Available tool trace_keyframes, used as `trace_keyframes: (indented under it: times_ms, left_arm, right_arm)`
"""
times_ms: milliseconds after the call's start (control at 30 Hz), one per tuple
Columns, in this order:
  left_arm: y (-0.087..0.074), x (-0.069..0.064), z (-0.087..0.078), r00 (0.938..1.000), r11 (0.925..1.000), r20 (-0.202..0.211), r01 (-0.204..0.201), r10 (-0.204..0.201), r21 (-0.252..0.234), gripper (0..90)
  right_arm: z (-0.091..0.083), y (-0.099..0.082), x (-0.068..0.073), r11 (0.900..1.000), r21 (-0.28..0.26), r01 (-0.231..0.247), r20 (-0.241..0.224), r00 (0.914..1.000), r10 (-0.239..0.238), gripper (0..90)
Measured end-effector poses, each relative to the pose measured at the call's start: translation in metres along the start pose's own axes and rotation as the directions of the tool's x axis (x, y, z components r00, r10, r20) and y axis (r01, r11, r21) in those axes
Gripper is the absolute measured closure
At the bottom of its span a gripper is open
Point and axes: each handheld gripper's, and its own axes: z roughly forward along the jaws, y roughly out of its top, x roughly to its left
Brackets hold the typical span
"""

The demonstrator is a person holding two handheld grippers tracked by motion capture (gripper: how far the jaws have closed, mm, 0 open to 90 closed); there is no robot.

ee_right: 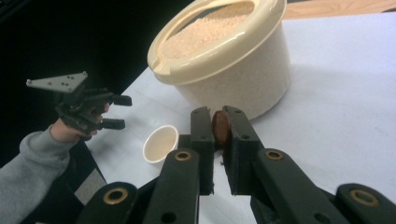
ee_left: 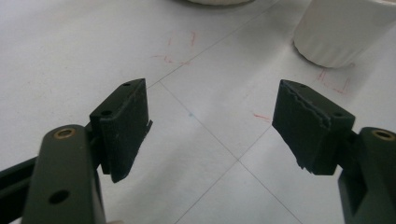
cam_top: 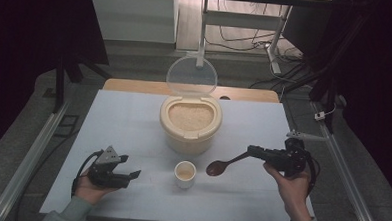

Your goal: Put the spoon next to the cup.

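Note:
A cream tub of rice (cam_top: 190, 122) stands mid-table with its clear lid (cam_top: 191, 76) tipped back; the tub (ee_right: 224, 56) looms ahead in the right gripper view. A small white cup (cam_top: 185, 173) sits in front of it, also seen as the cup (ee_right: 160, 143) and the cup (ee_left: 343, 29). My right gripper (cam_top: 250, 150) is shut on the handle of a brown spoon (cam_top: 220, 166), whose bowl hovers just right of the cup; the spoon (ee_right: 220, 128) shows end-on between the jaws. My left gripper (cam_top: 130, 167) stands open and empty at the front left, its fingertips (ee_left: 123, 126) apart over bare table.
The white table top (cam_top: 123, 122) has thin lines and faint red marks on it. A wooden strip (cam_top: 135, 86) runs along its far edge. Metal rails flank the table, and a desk frame with cables stands behind.

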Motion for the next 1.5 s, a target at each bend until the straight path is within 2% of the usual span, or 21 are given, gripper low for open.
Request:
trace_keyframes:
  times_ms: [133,267,367,533,767,900,1000,1100,1300,1500]
  left_arm:
    - [0.0,0.0,0.0,1.0,1.0,-0.001,0.0,0.0,0.0,26.4]
    - [0.0,0.0,0.0,1.0,1.0,0.001,-0.001,0.001,0.001,26.4]
    - [0.0,0.0,0.001,1.0,1.0,0.002,-0.002,0.001,0.001,26.5]
    - [0.0,0.0,0.0,1.0,1.0,0.003,-0.002,0.002,0.002,26.5]
    - [0.0,-0.001,0.001,1.0,1.0,0.005,-0.005,0.005,0.005,26.4]
    - [0.0,0.0,0.001,1.0,1.0,0.004,-0.004,0.004,0.004,26.4]
    - [-0.001,0.0,0.001,1.0,1.0,0.005,-0.004,0.004,0.006,26.4]
    - [-0.001,0.0,0.001,1.0,1.0,0.004,-0.005,0.005,0.006,26.4]
    - [-0.001,0.0,0.001,1.0,1.0,0.004,-0.005,0.005,0.008,26.5]
    - [-0.001,-0.001,0.002,0.9999,0.9999,0.002,-0.01,0.01,0.012,26.4]
  right_arm:
    - [0.004,0.0,0.0,0.998,0.063,0.011,-0.022,0.9997,-0.01,82.8]
    - [0.015,-0.002,0.001,0.9899,0.14,0.02,-0.058,0.9982,-0.012,82.8]
    - [0.028,-0.004,0.002,0.9768,0.212,0.031,-0.087,0.9961,-0.012,82.8]
    - [0.045,-0.005,0.004,0.9568,0.286,0.05,-0.126,0.9919,-0.014,82.8]
    - [0.065,-0.005,0.009,0.9284,0.364,0.075,-0.16,0.987,-0.017,82.7]
    - [0.077,-0.007,0.009,0.9186,0.387,0.081,-0.161,0.9867,-0.02,82.5]
    - [0.084,-0.007,0.009,0.9173,0.389,0.087,-0.163,0.9863,-0.024,82.2]
    - [0.089,-0.007,0.009,0.9217,0.378,0.084,-0.16,0.9868,-0.025,81.8]
    - [0.096,-0.009,0.004,0.9356,0.347,0.066,-0.139,0.9902,-0.019,80.0]
    - [0.109,-0.012,-0.01,0.9507,0.308,0.033,-0.099,0.9951,-0.002,77.2]
